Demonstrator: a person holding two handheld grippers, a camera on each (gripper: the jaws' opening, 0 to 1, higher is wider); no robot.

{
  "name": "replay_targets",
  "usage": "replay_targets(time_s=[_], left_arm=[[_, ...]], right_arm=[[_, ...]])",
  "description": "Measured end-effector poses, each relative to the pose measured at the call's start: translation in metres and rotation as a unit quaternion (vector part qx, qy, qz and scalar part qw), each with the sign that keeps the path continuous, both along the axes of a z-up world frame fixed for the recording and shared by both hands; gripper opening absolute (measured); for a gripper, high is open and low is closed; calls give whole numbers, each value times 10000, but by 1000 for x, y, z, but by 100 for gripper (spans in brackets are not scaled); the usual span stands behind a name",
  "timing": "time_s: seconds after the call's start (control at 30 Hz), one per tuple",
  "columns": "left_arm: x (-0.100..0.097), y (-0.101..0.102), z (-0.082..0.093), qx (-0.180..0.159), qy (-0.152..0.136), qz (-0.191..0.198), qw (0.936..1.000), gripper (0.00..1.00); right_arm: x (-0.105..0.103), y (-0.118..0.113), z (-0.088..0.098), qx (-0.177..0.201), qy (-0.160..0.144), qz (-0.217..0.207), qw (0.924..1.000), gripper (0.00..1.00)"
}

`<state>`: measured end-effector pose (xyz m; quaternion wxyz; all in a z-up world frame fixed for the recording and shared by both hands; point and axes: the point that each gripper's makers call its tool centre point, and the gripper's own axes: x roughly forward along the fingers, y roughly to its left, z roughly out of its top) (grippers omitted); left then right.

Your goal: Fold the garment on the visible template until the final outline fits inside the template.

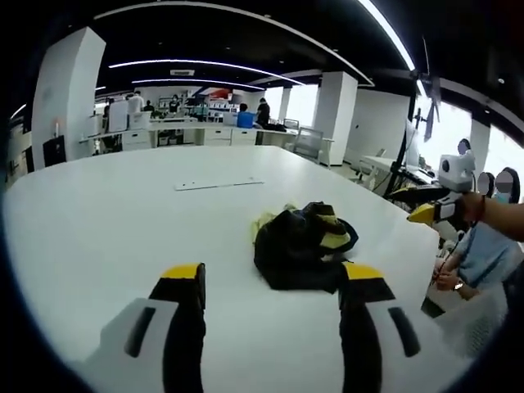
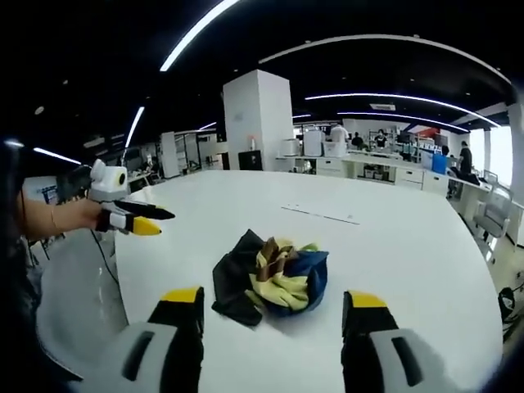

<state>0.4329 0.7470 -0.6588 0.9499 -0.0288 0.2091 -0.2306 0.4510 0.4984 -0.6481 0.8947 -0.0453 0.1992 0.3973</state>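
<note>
left gripper view: your left hand-held gripper point(image 1: 272, 286) hangs with jaws apart, empty, before the garment point(image 1: 304, 244), a crumpled heap near the counter point(image 1: 98, 213) edge; no fold is made.
right gripper view: your right hand-held gripper point(image 2: 273, 309) gapes empty too; bare counter lies beyond.

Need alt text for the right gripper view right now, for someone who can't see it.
A crumpled garment in black, yellow and blue lies bunched on a white table, just ahead of the right gripper, whose jaws stand open and empty. At the left, a hand holds the left gripper above the table edge, and an open office with desks and people lies behind.
</note>
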Motion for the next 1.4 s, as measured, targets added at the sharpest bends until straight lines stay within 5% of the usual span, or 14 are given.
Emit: replay_targets(time_s=[0.17, 0.67, 1.4], left_arm=[[18, -11, -7, -132, -16, -92, 9999, 54], [66, -34, -26, -129, 100, -364, 9992, 43], [101, -61, -66, -25, 463, -702, 9965, 28]], right_arm=[[21, 6, -10, -132, 81, 183, 9997, 53], [77, 30, -27, -188, 236, 554, 9980, 40], [108, 48, -65, -440, 466, 730, 9953, 29]])
